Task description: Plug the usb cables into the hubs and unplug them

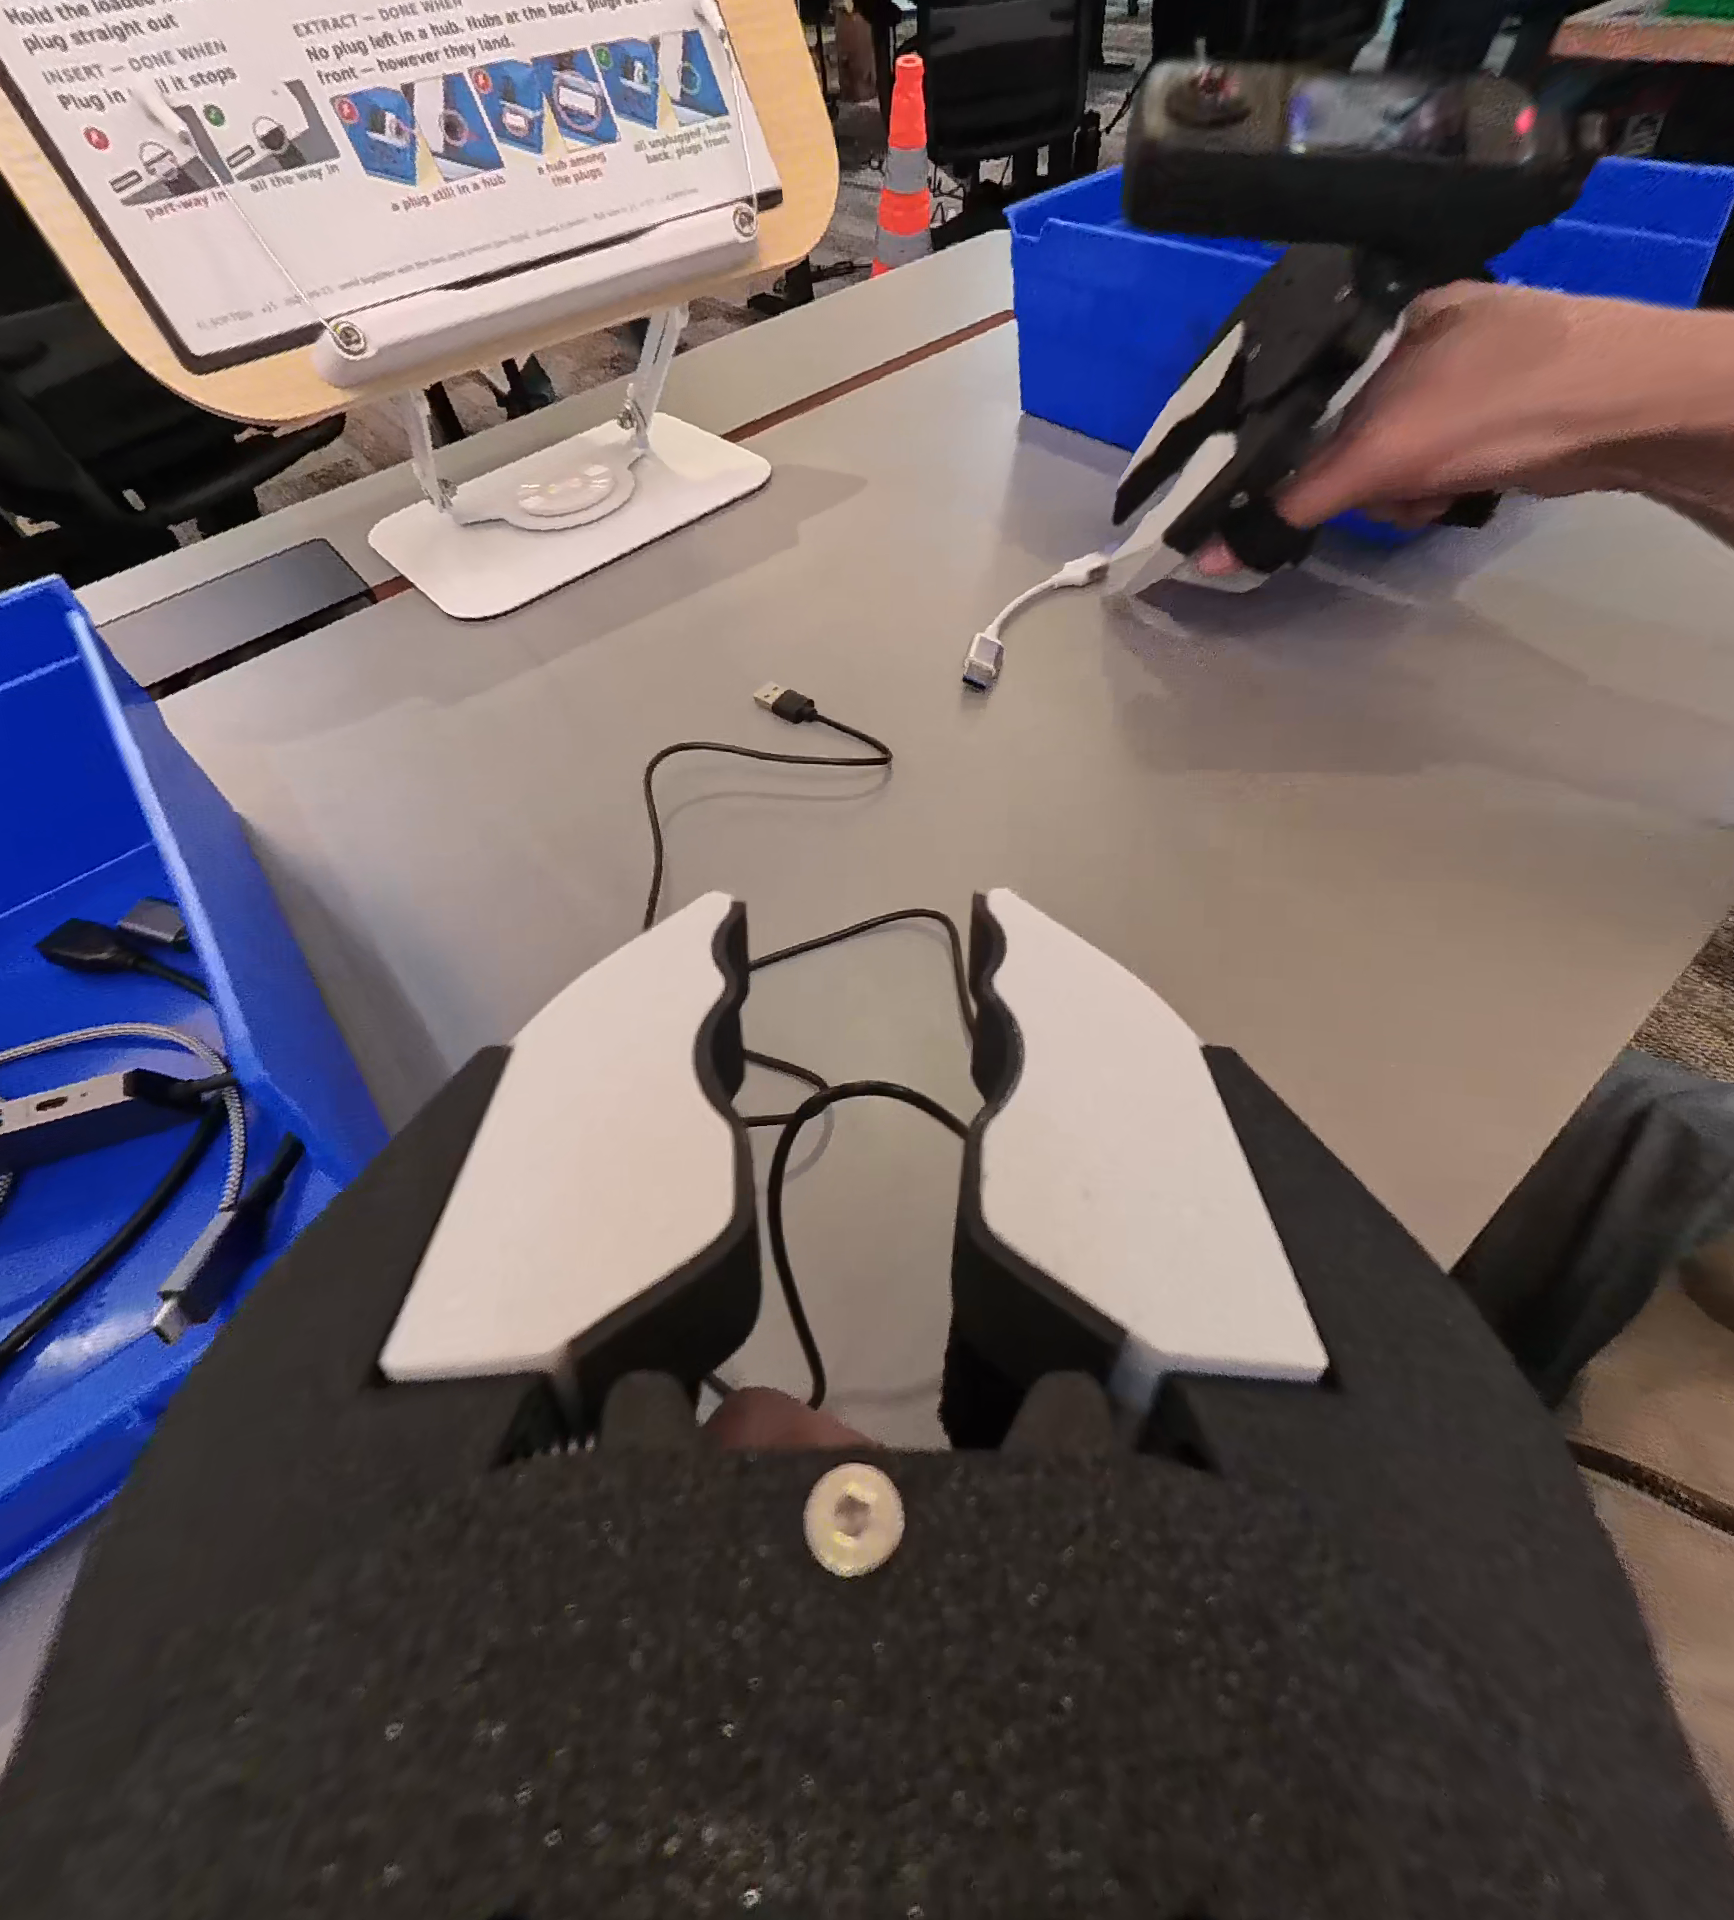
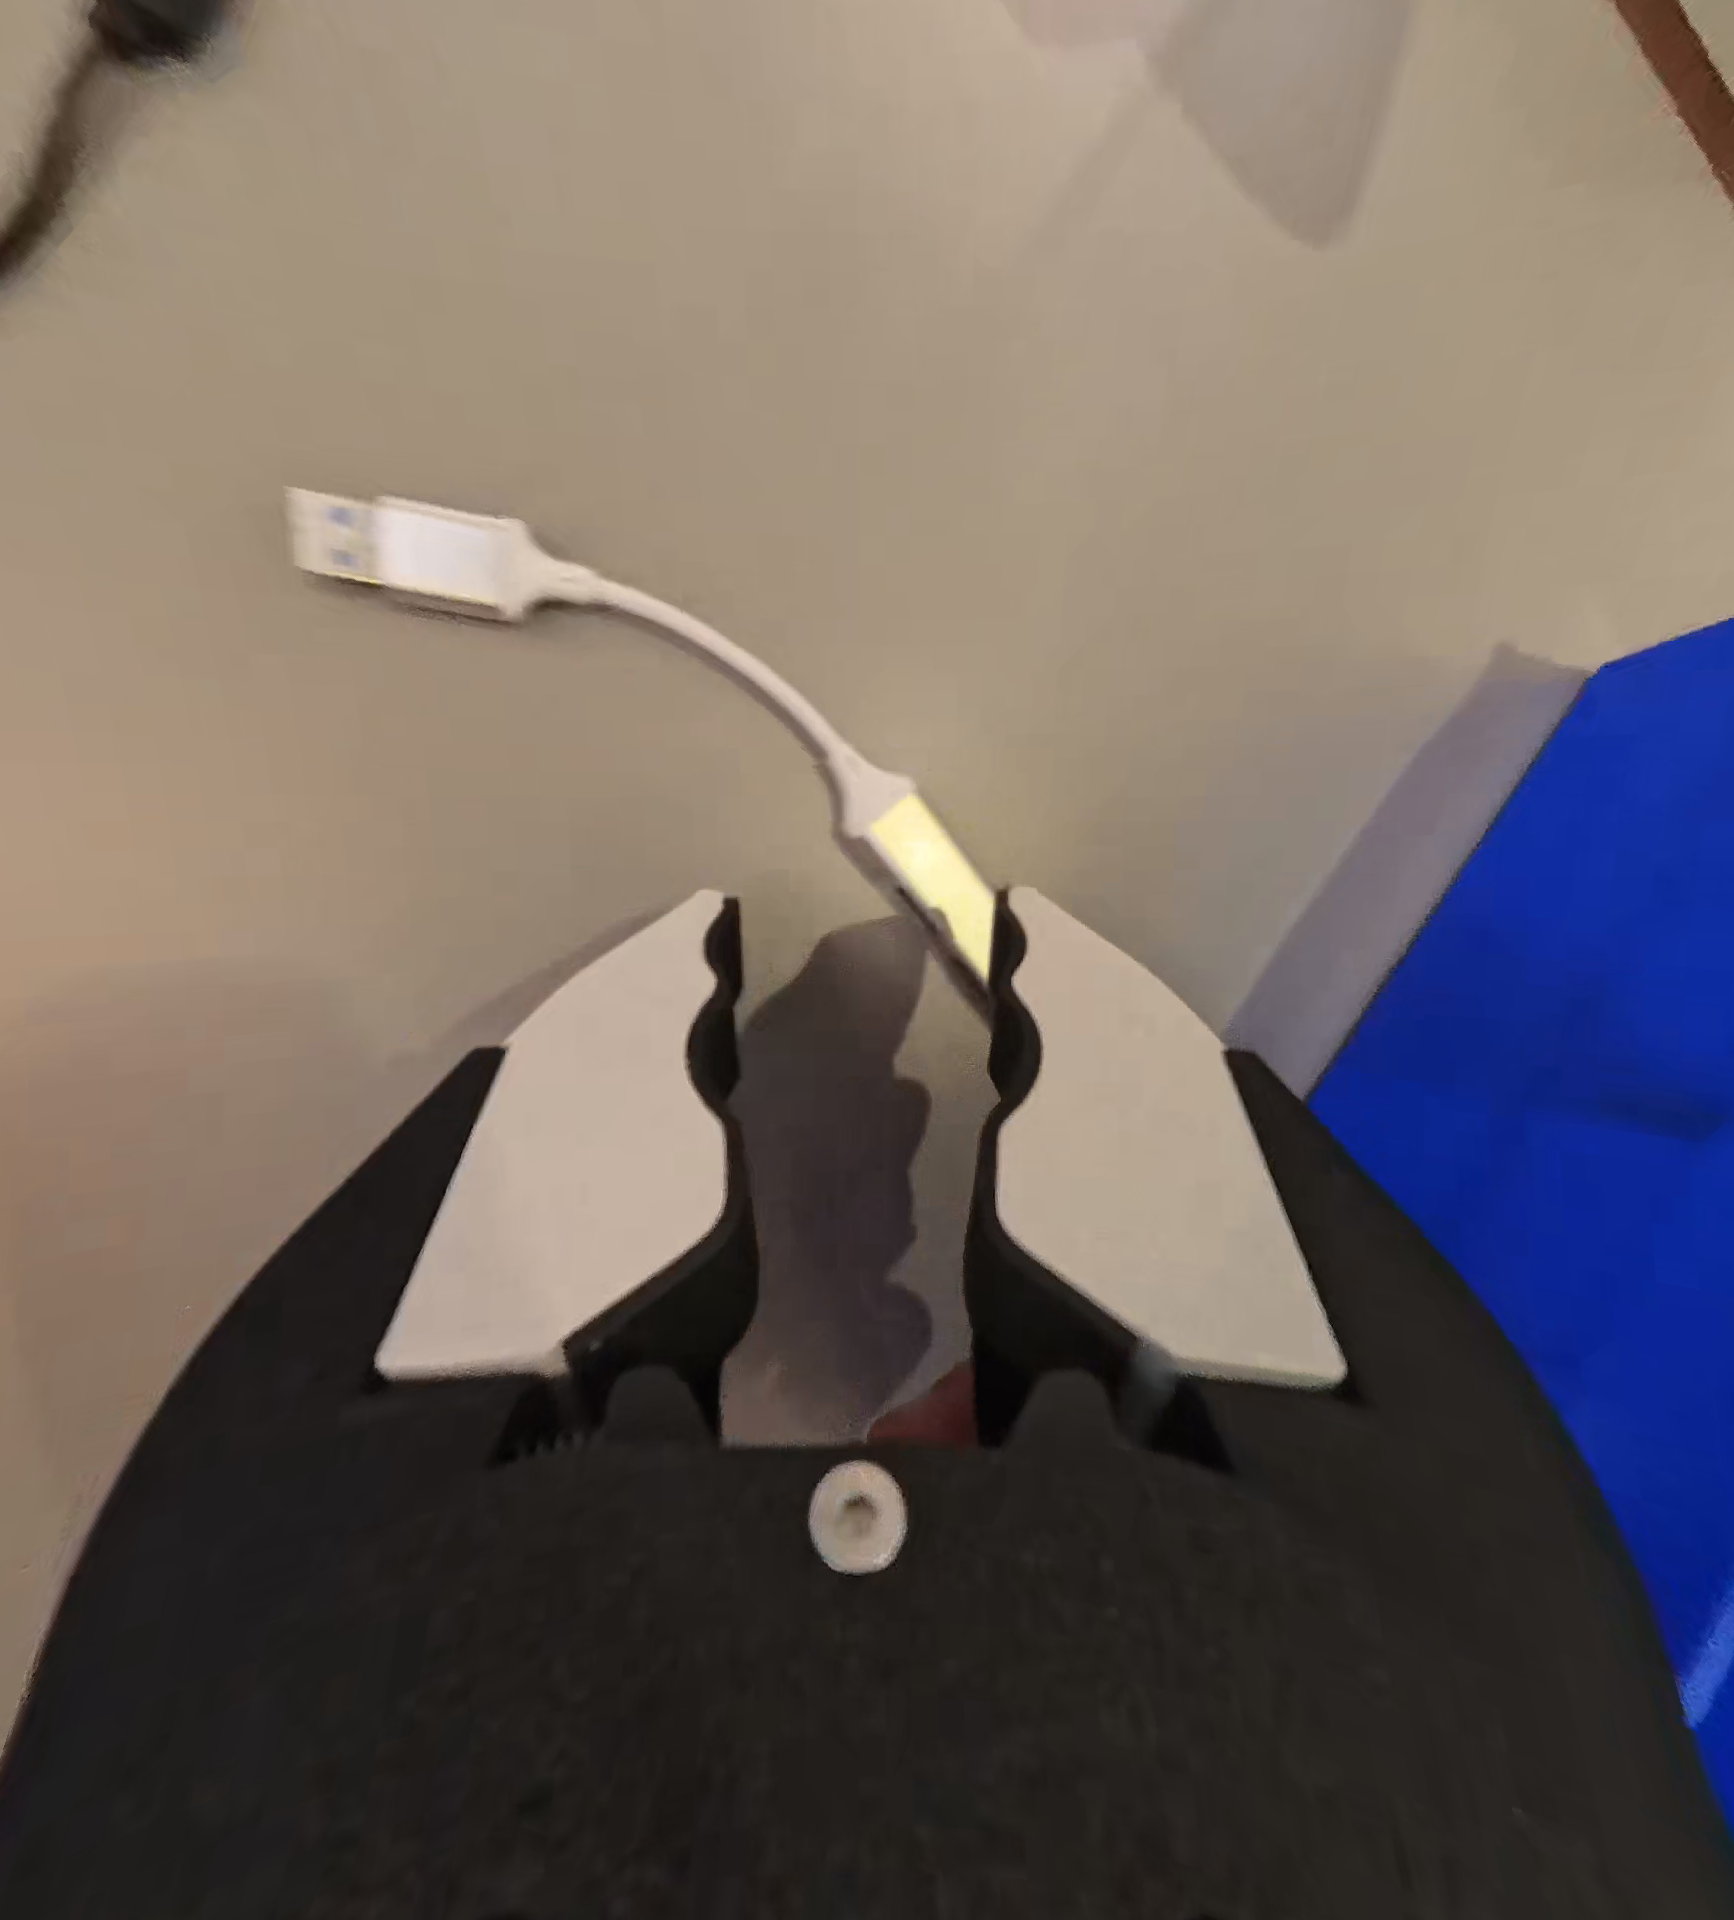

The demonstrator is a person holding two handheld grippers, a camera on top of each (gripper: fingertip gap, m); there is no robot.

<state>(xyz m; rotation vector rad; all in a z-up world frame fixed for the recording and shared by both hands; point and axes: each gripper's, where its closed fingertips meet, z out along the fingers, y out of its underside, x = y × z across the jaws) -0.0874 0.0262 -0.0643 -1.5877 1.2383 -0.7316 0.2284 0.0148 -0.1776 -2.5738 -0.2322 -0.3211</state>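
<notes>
A black USB cable [image 1: 657, 831] lies looped on the grey table [image 1: 1258, 935], its plug [image 1: 785, 704] pointing far left. My left gripper [image 1: 858, 914] is open and empty, hovering above the cable's near loops. A small white hub [image 2: 930, 883] with a short white lead and USB plug [image 2: 395, 551] lies on the table. My right gripper [image 2: 868, 909] is open and low over the table, with the hub's body against the inside of its right fingertip [image 2: 1050, 935]. The jaws are not closed on it. In the left wrist view the right gripper [image 1: 1128, 551] hides the hub body; the white plug [image 1: 982, 660] shows.
A blue bin [image 1: 115, 790] at the left holds a grey hub [image 1: 42, 1122] and several cables. Another blue bin [image 1: 1133, 332] [image 2: 1569, 1039] stands just right of my right gripper. An instruction sheet on a white stand [image 1: 572, 509] is at the back. A person's hand [image 1: 1517, 416] holds the right gripper. My hands' fingertips stand some 35 centimetres from each other.
</notes>
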